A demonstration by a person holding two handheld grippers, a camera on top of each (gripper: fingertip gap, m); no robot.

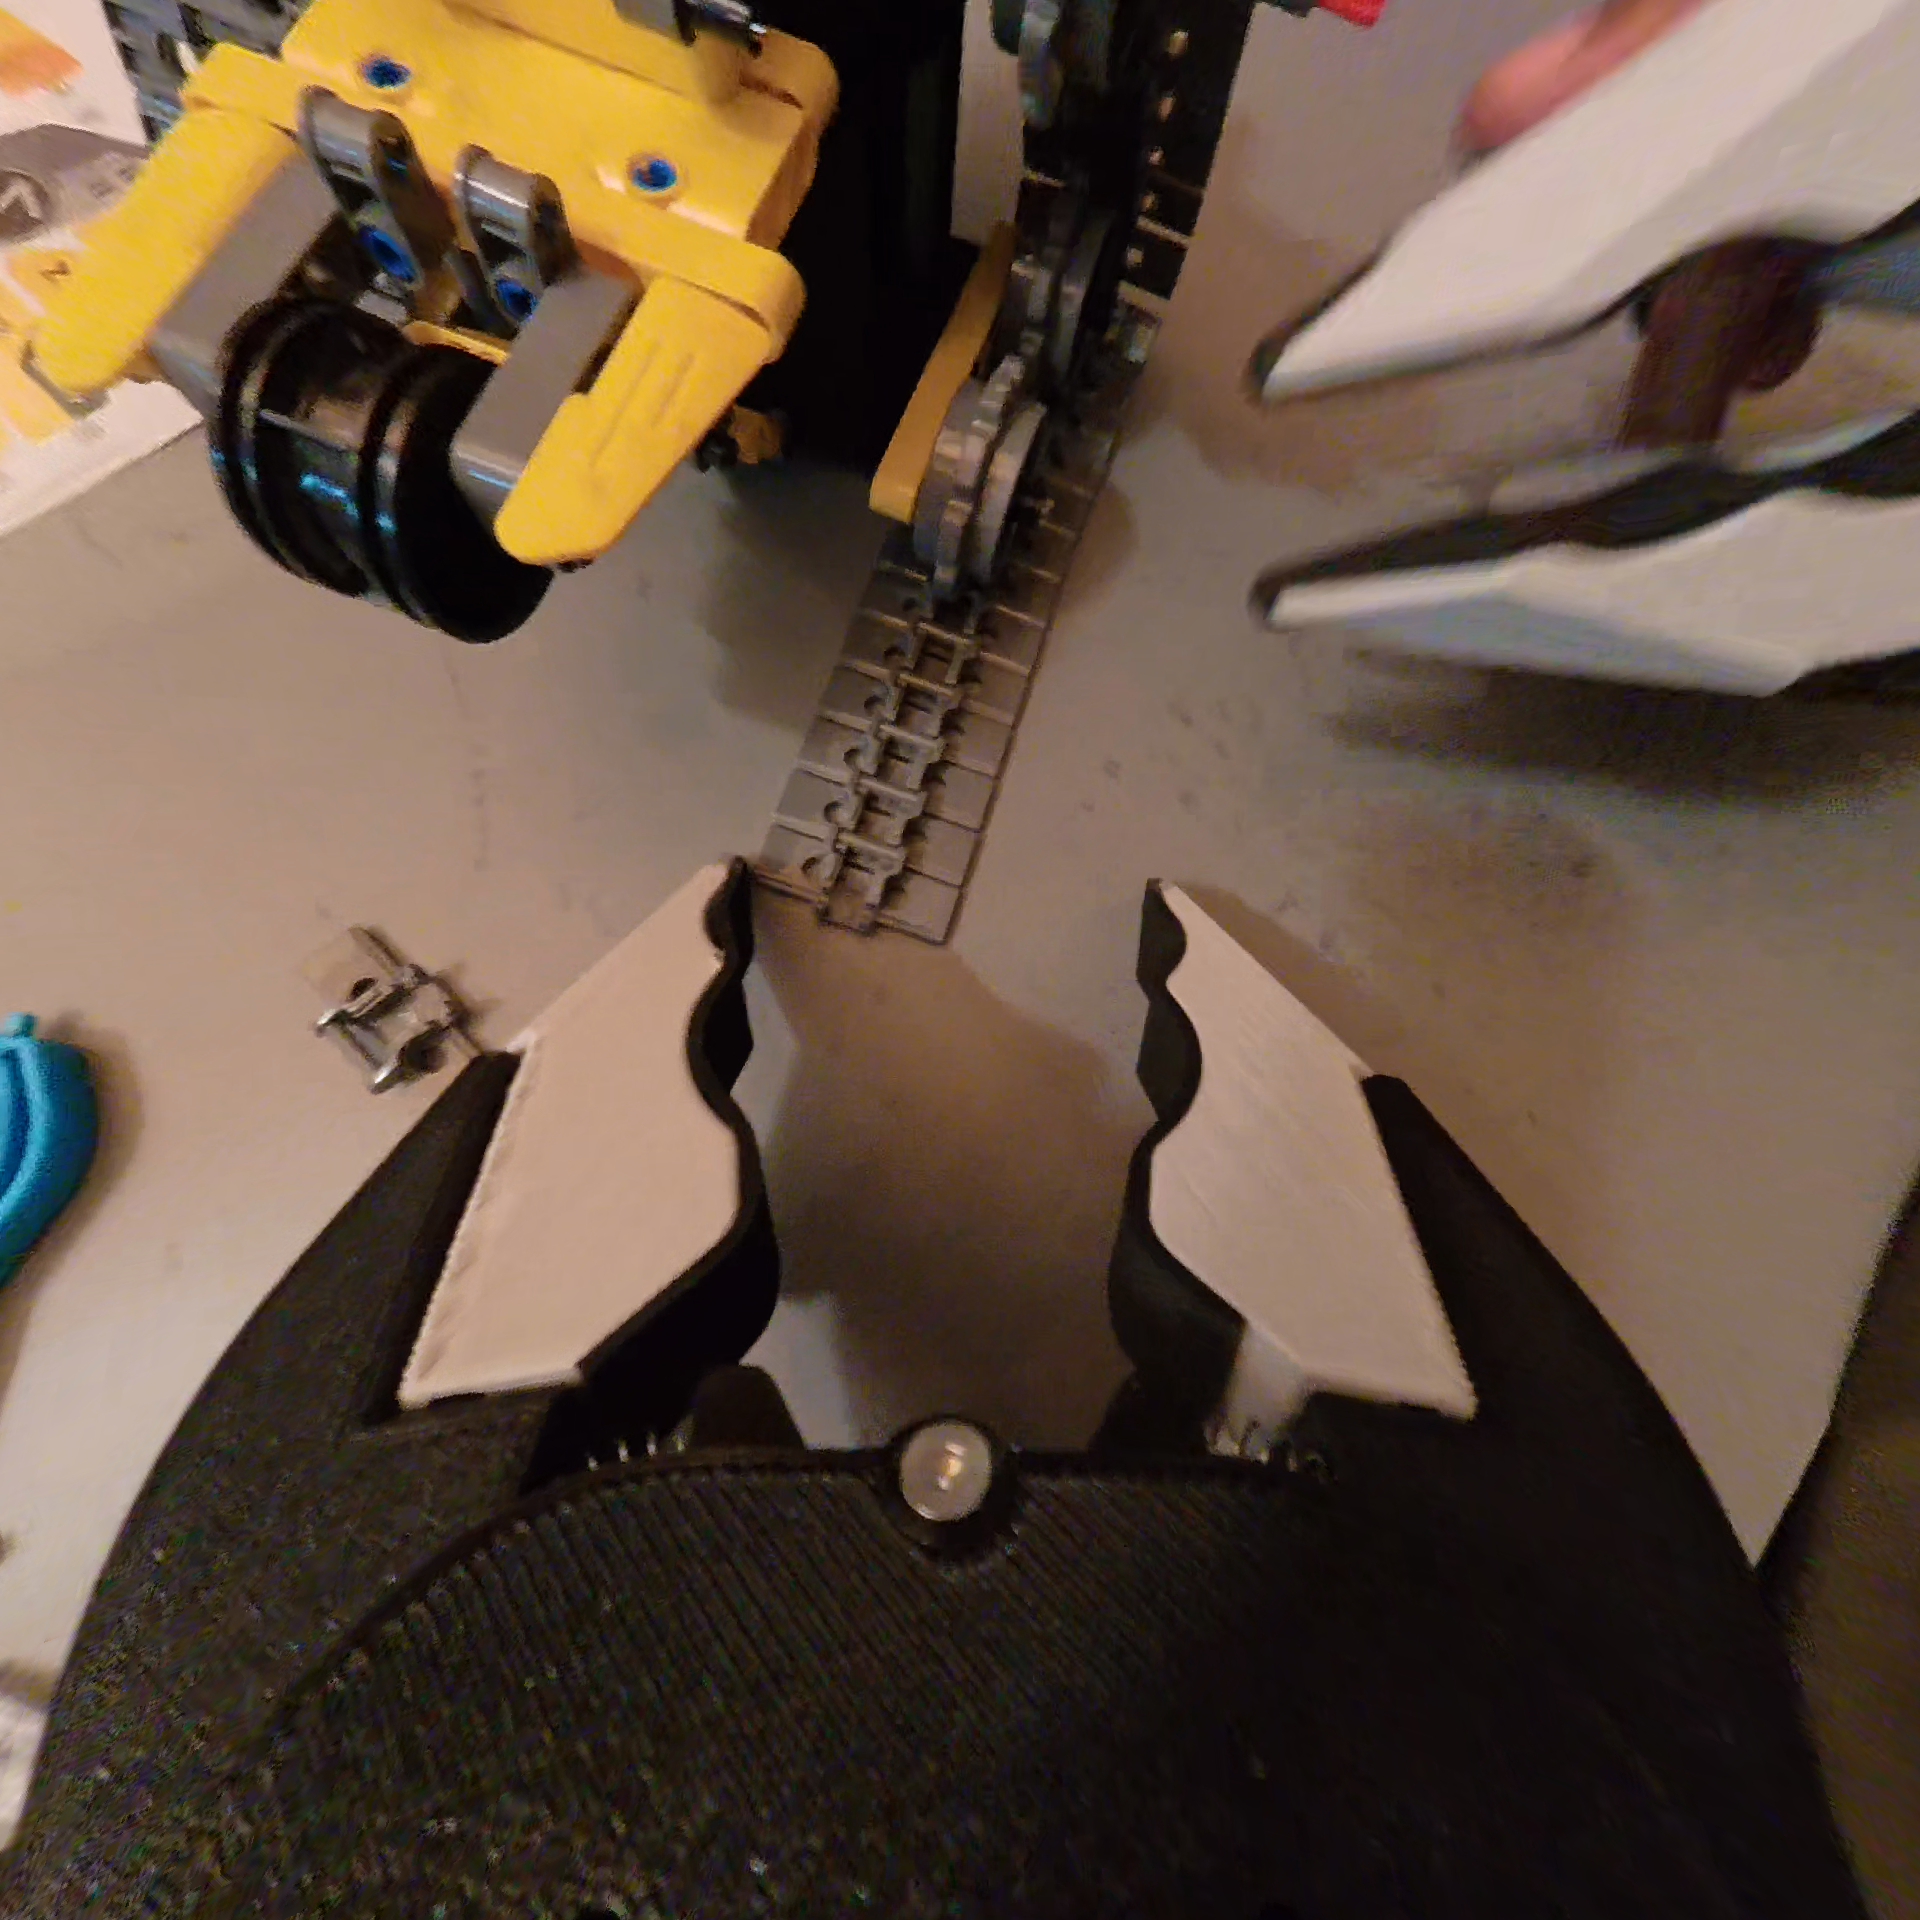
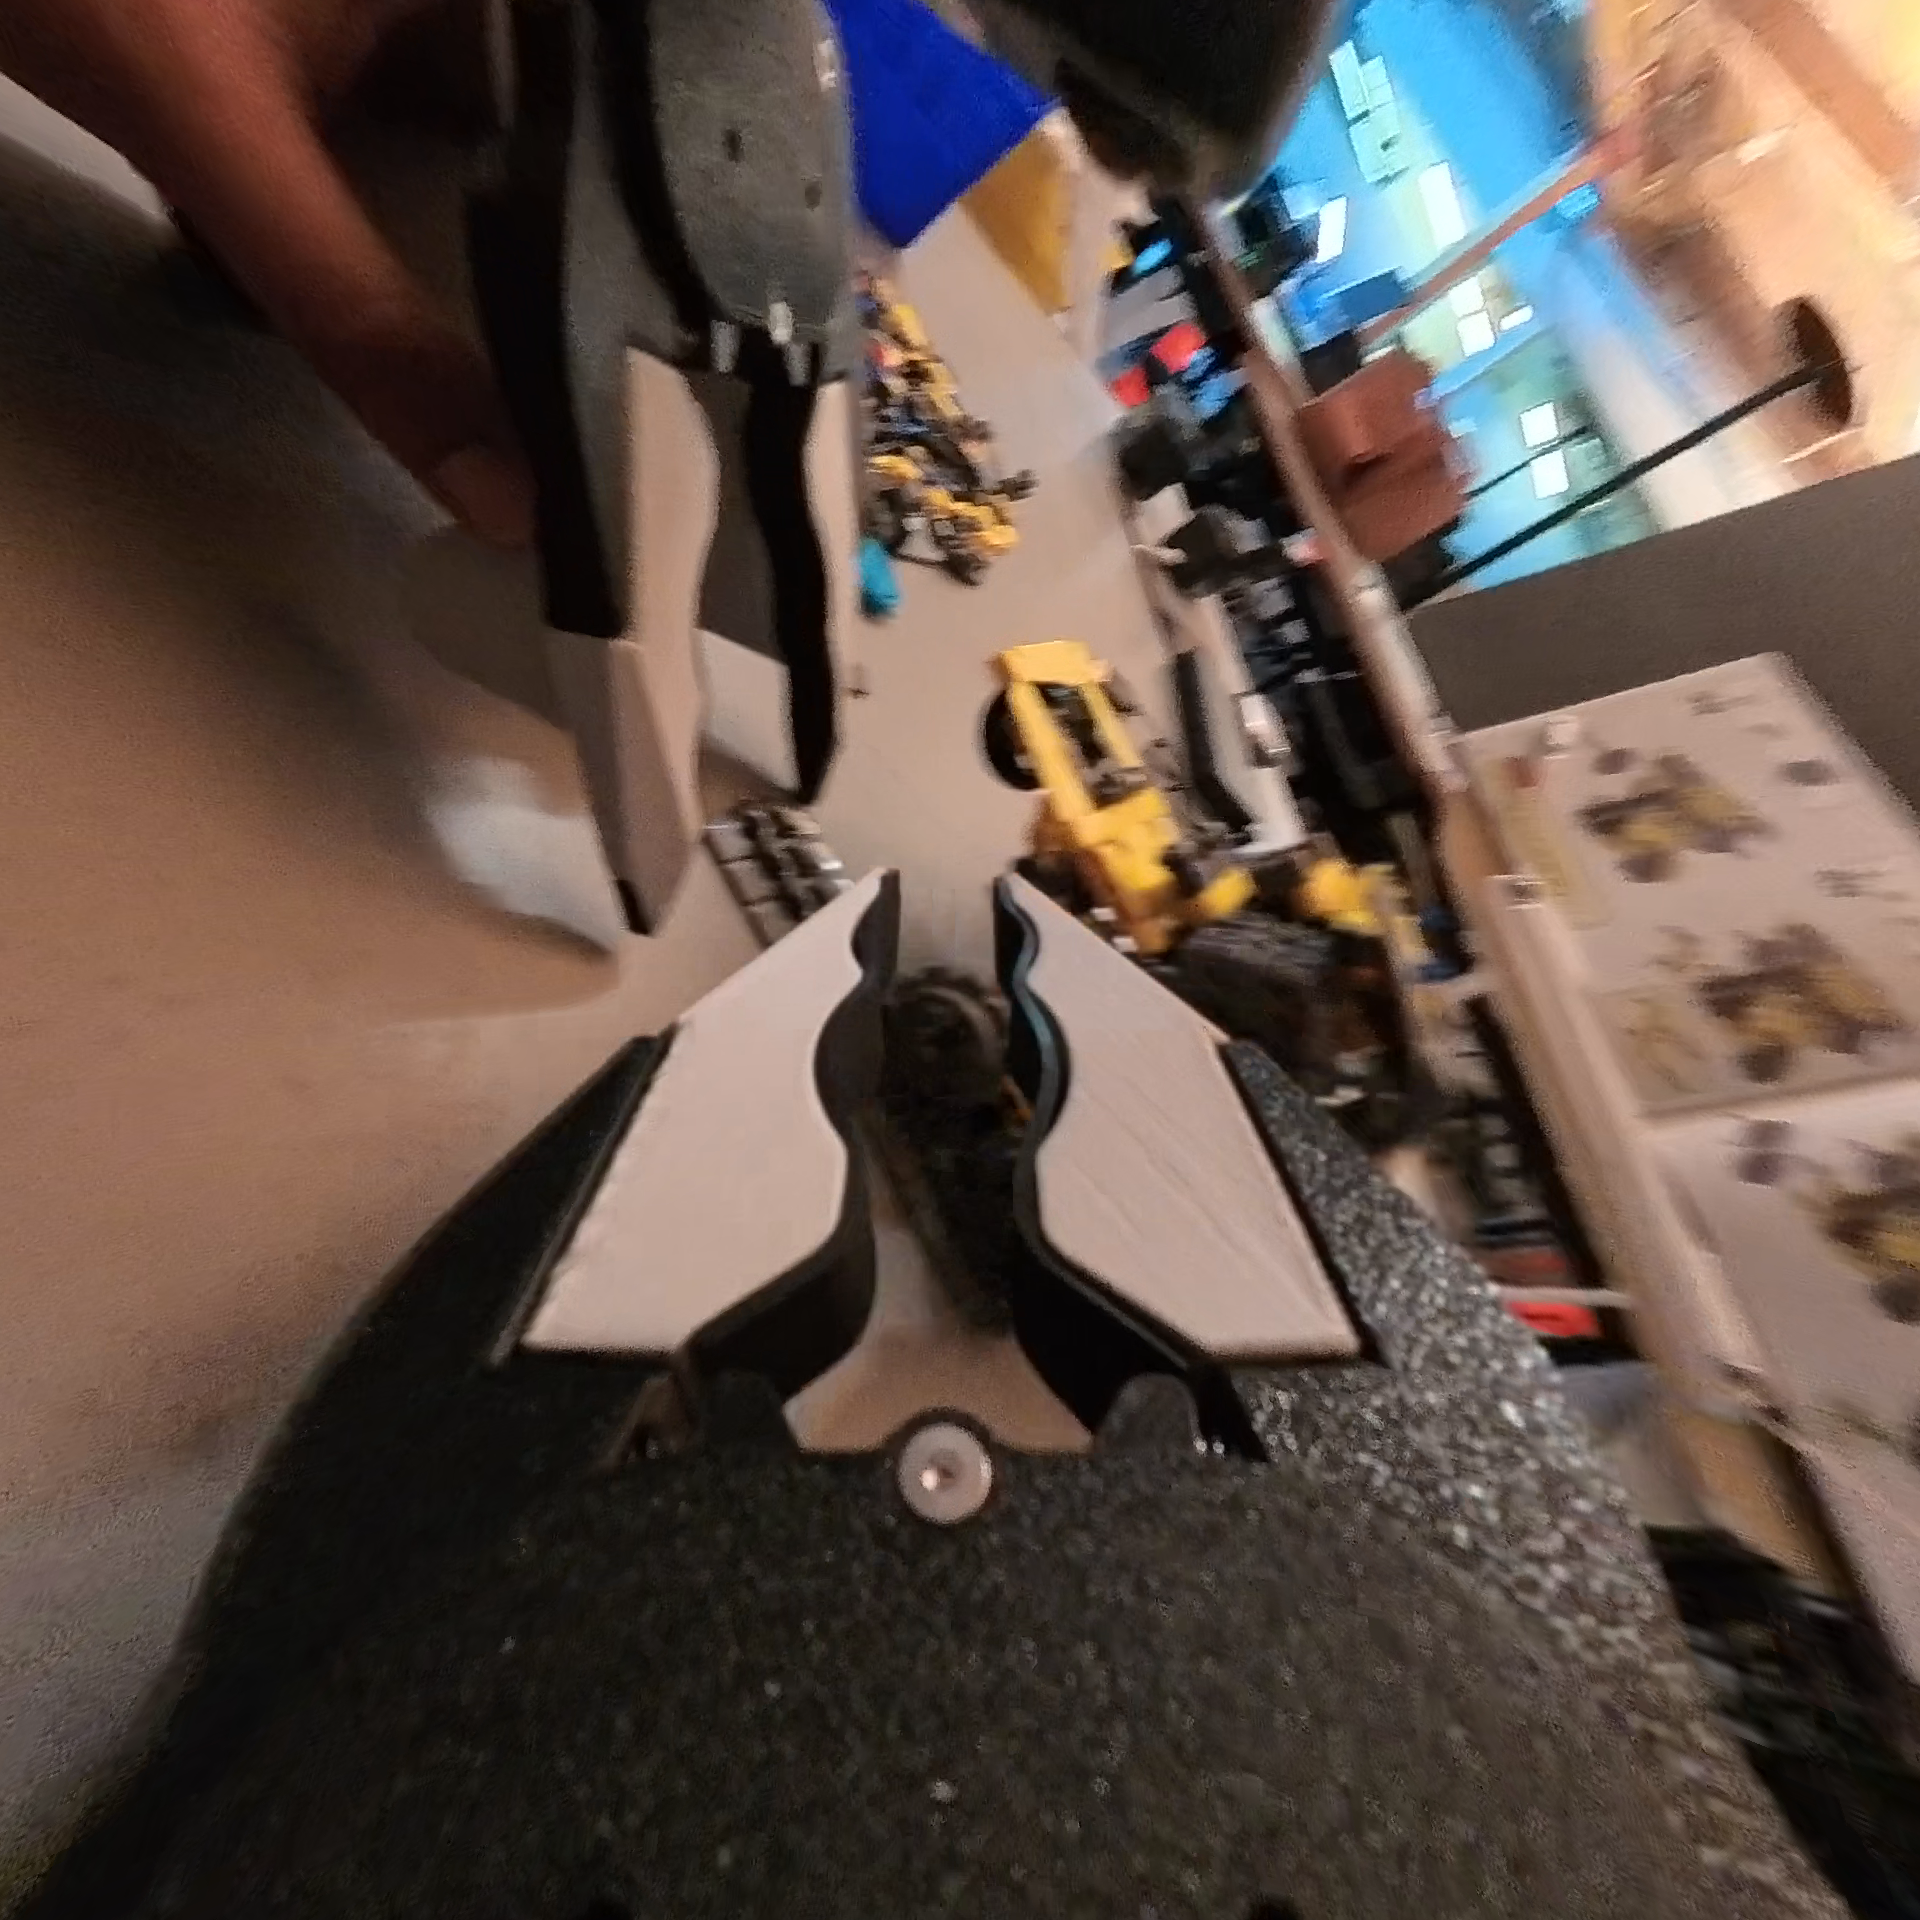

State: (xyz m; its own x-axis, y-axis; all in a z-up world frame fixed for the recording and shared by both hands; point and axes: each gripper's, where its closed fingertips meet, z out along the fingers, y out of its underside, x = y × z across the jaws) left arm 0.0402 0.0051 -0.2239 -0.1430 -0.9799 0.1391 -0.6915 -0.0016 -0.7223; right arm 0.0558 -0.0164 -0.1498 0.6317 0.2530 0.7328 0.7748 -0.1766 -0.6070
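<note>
Left gripper (image 1: 943,878): jaws wide apart, empty, low over the table (image 1: 1403,987). Free end of the grey track (image 1: 914,769) lies just ahead of the jaws, nearer the left tip, not touching it.

Right gripper (image 2: 945,881): jaws nearly together on a dark part (image 2: 940,1039). Looks clamped, but the view is blurry.

Count:
- 1 track
- 1 yellow model (image 1: 468,187), ahead-left of the left jaws
- 1 loose link (image 1: 390,1013), left of them
- 1 blue piece (image 1: 36,1132), far left
</note>
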